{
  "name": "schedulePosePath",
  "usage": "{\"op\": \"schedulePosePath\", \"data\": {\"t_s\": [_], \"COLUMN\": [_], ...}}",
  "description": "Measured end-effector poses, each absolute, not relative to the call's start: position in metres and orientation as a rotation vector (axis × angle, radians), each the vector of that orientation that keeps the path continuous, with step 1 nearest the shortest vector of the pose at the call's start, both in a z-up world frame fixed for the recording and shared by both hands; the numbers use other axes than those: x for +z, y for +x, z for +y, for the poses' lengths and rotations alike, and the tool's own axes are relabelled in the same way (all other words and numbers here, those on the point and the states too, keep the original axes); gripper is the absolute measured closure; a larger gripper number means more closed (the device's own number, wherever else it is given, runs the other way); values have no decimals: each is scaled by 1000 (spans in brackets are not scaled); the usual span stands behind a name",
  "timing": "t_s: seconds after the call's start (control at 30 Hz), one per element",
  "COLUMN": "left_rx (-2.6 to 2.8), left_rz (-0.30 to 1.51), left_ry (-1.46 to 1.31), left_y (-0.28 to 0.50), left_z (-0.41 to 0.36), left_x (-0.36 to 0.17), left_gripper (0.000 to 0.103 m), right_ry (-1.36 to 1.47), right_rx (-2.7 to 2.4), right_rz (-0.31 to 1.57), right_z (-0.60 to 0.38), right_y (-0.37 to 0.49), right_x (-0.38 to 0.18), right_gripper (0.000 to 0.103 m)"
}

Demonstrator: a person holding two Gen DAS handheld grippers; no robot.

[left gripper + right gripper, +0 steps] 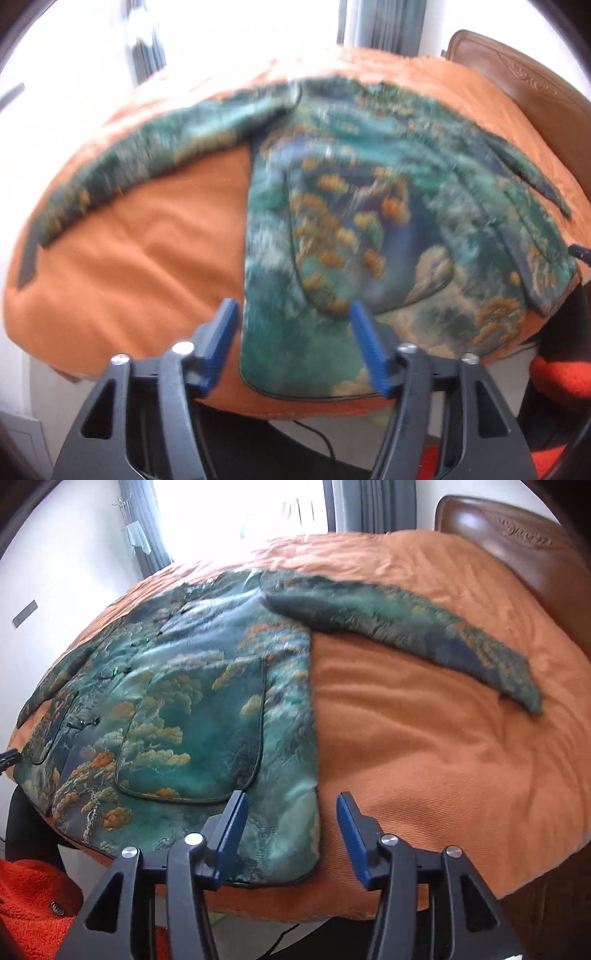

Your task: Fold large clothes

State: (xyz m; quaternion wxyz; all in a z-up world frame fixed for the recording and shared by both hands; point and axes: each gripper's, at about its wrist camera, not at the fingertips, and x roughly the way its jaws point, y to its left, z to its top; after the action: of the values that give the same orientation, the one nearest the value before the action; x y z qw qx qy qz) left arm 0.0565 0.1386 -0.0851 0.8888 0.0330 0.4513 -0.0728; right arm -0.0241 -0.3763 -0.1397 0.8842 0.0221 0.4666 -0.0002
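A green jacket with orange tree print (354,206) lies flat, front up, on an orange bed cover (147,258). One sleeve (140,162) stretches out to the left in the left wrist view. My left gripper (291,332) is open and empty above the jacket's lower left hem corner. In the right wrist view the jacket (192,701) has its other sleeve (399,624) stretched right. My right gripper (291,819) is open and empty above the lower right hem corner.
A brown headboard (517,550) stands at the right of the bed. A bright window with grey curtains (369,506) is behind. An orange fleece garment (33,904) shows low at the bed's near edge, also in the left wrist view (557,373).
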Motion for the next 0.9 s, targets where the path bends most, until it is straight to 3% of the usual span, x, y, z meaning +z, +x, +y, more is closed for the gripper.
{"op": "schedulePosePath", "data": {"t_s": [0.07, 0.17, 0.3, 0.47, 0.57, 0.67, 0.83, 0.9], "left_rx": [-139, -131, -127, -97, -110, -118, -144, -136], "left_rz": [867, 753, 620, 470, 476, 513, 646, 680], "left_ry": [81, 81, 44, 20, 46, 54, 42, 98], "left_y": [53, 51, 48, 53, 57, 57, 58, 56], "left_z": [130, 114, 98, 75, 61, 51, 39, 32], "left_x": [-67, -39, -1, 28, 30, 20, -12, -21], "left_gripper": [19, 12, 9, 3, 3, 3, 3, 3], "right_ry": [14, -42, -136, -131, -135, -149, -141, -84], "right_rx": [-27, -53, -81, -80, -112, -104, -54, -35], "right_rz": [930, 852, 767, 589, 439, 371, 466, 517], "right_z": [-372, -360, -338, -327, -326, -327, -336, -343], "right_y": [-29, -33, -33, -39, -49, -50, -34, -28], "right_x": [-127, -103, -72, -26, 1, 17, -1, -17], "right_gripper": [50, 41, 32, 31, 31, 22, 19, 8]}}
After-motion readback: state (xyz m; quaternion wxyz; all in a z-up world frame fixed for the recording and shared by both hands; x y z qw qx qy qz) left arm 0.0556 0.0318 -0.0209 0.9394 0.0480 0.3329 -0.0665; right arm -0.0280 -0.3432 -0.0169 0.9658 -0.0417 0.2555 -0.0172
